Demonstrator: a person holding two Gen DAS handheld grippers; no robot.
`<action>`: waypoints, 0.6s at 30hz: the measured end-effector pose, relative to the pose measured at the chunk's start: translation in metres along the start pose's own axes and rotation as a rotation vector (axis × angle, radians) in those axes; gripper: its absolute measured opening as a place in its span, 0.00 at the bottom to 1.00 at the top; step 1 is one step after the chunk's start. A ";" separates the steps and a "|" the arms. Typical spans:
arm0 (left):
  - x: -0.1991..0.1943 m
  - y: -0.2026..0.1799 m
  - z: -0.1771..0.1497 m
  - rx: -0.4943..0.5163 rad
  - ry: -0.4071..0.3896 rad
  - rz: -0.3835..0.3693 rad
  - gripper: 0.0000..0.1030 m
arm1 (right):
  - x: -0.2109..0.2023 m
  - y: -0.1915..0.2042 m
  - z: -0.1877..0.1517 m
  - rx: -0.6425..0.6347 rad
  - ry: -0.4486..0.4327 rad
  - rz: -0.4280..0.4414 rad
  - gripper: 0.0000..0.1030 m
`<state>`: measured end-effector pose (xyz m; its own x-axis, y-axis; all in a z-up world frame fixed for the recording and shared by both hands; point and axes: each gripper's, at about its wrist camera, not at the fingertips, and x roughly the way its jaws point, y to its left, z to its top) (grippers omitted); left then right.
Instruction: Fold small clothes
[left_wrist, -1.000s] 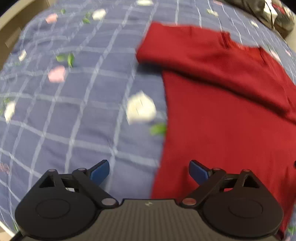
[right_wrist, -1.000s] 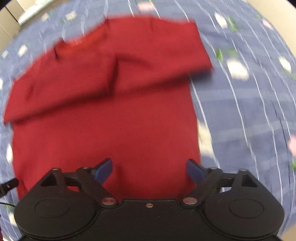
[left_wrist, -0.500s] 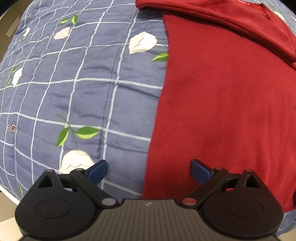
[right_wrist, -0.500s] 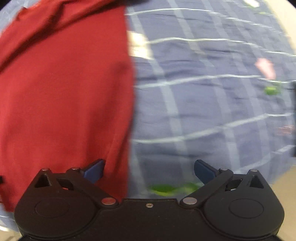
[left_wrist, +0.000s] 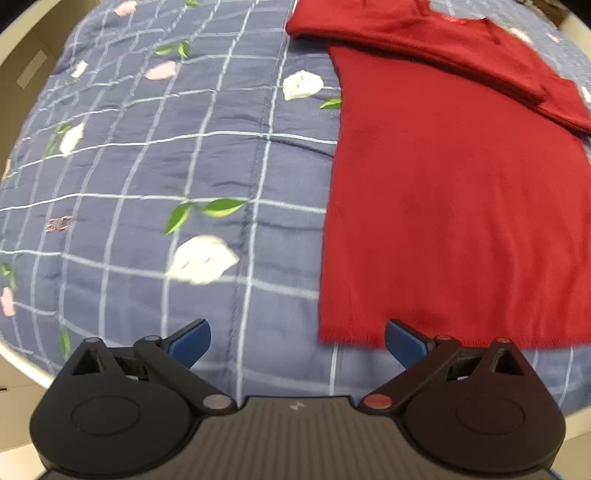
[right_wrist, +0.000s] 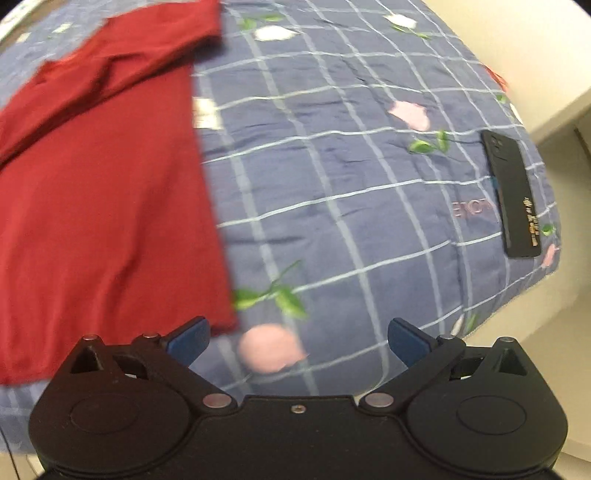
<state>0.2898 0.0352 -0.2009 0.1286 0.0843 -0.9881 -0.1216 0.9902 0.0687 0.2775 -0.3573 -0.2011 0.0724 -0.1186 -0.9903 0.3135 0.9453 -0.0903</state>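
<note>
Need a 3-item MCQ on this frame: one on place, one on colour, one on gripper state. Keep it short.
1. Where does the black phone lie?
A. on the red shirt
B. on the quilt near its right edge
C. on the floor

2. What colour is the shirt?
A. red
B. green
C. white

3. How does the left gripper stand?
A. shut on the hem
B. shut, holding nothing
C. open, holding nothing

Answers:
1 B, it rests on the checked quilt, apart from the shirt.
2 A, plain dark red.
3 C, its blue fingers are spread near the hem corner.
</note>
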 end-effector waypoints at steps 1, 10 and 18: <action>-0.007 0.000 -0.006 0.006 -0.005 0.002 0.99 | -0.004 0.003 -0.005 -0.015 0.004 0.023 0.99; -0.042 0.007 -0.049 0.063 -0.083 -0.011 0.99 | -0.031 0.054 -0.058 -0.305 -0.049 0.049 0.99; -0.046 -0.016 -0.076 0.146 -0.080 0.022 0.99 | -0.039 0.059 -0.089 -0.456 -0.158 0.139 0.99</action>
<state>0.2107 0.0073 -0.1666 0.2059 0.1089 -0.9725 0.0183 0.9932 0.1151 0.2085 -0.2702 -0.1776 0.2378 0.0069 -0.9713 -0.1522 0.9879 -0.0302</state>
